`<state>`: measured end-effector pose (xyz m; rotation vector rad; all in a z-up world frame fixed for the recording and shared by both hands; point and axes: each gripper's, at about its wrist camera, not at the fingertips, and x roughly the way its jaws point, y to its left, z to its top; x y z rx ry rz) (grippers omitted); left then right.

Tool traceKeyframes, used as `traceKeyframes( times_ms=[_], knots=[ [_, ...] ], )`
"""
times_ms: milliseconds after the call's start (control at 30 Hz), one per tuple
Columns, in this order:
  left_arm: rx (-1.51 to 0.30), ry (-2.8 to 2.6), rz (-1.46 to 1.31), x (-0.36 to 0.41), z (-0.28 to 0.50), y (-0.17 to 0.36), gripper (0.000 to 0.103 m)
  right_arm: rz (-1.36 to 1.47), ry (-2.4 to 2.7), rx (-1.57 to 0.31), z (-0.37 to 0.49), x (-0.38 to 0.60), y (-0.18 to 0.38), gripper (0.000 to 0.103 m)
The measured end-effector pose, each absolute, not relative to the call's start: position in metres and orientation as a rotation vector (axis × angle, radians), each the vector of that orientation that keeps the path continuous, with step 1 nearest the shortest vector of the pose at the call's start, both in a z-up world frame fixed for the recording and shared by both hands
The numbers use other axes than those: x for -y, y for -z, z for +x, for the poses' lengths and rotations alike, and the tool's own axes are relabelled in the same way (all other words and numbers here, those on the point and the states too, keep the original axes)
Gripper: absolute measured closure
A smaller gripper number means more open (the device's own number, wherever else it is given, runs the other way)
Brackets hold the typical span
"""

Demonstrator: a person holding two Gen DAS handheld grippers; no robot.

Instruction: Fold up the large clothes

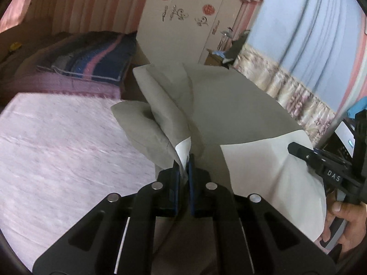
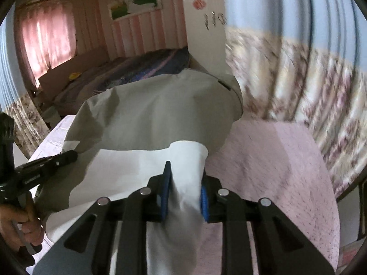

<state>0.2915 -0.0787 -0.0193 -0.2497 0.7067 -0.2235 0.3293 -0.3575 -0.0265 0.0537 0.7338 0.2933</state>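
Note:
A large grey garment (image 1: pixel 220 105) with a white inner lining (image 1: pixel 270 171) is lifted above a pink bed cover (image 1: pixel 68 142). My left gripper (image 1: pixel 185 160) is shut on a bunched edge of the garment, with cloth pinched between its blue pads. My right gripper (image 2: pixel 184 178) is shut on the garment's white lining (image 2: pixel 142 167) and also shows at the right of the left wrist view (image 1: pixel 296 149). The left gripper's tip shows at the left of the right wrist view (image 2: pixel 71 154). The grey garment (image 2: pixel 160 112) hangs stretched between both grippers.
The pink bed cover (image 2: pixel 270 167) spreads under the garment. A second bed with a blue and pink striped blanket (image 1: pixel 91 57) stands behind. A white wardrobe (image 1: pixel 188 16) and a floral curtain (image 2: pixel 298 80) stand beyond.

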Motion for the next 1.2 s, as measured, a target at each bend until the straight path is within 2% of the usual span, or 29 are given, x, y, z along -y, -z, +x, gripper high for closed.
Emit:
traceKeyframes(
  times_ms=[67,133,167,200,233,300,433,533,600,633,1067,1200],
  knots=[
    [-0.717,0.198,-0.225,0.101,0.292,0.032,0.094,0.035,-0.286,-0.796,0.337,0.370,0.050,0.070],
    [-0.733,0.151,-0.176,0.111,0.292,0.042,0.086,-0.007,-0.278,-0.834,0.335,0.373,0.067,0.056],
    [-0.743,0.116,-0.153,0.113,0.291,0.046,0.076,-0.020,-0.270,-0.822,0.331,0.373,0.069,0.050],
    [-0.749,0.090,-0.137,0.112,0.290,0.048,0.064,-0.029,-0.252,-0.803,0.326,0.373,0.069,0.034],
    [-0.764,0.052,-0.119,0.111,0.288,0.054,0.059,-0.037,-0.224,-0.780,0.320,0.373,0.069,0.022],
    [-0.778,-0.005,-0.098,0.105,0.285,0.062,0.037,-0.055,-0.210,-0.767,0.313,0.369,0.071,0.018],
    [-0.794,-0.087,-0.068,0.084,0.271,0.074,0.032,-0.074,-0.148,-0.731,0.288,0.365,0.082,0.015],
    [-0.786,-0.104,-0.094,0.062,0.250,0.070,0.022,-0.031,-0.136,-0.731,0.258,0.368,0.073,0.014],
    [-0.756,-0.124,-0.104,0.050,0.231,0.062,0.006,-0.041,-0.124,-0.713,0.245,0.367,0.062,0.008],
    [-0.734,-0.145,-0.092,0.044,0.219,0.057,0.004,-0.047,-0.127,-0.697,0.239,0.365,0.056,0.003],
    [-0.605,-0.195,0.034,0.040,0.075,0.004,0.003,-0.010,-0.155,-0.544,0.103,0.319,-0.013,0.002],
    [-0.616,-0.220,0.025,0.032,0.045,-0.008,0.003,0.020,-0.149,-0.560,0.076,0.317,-0.016,0.002]
  ],
)
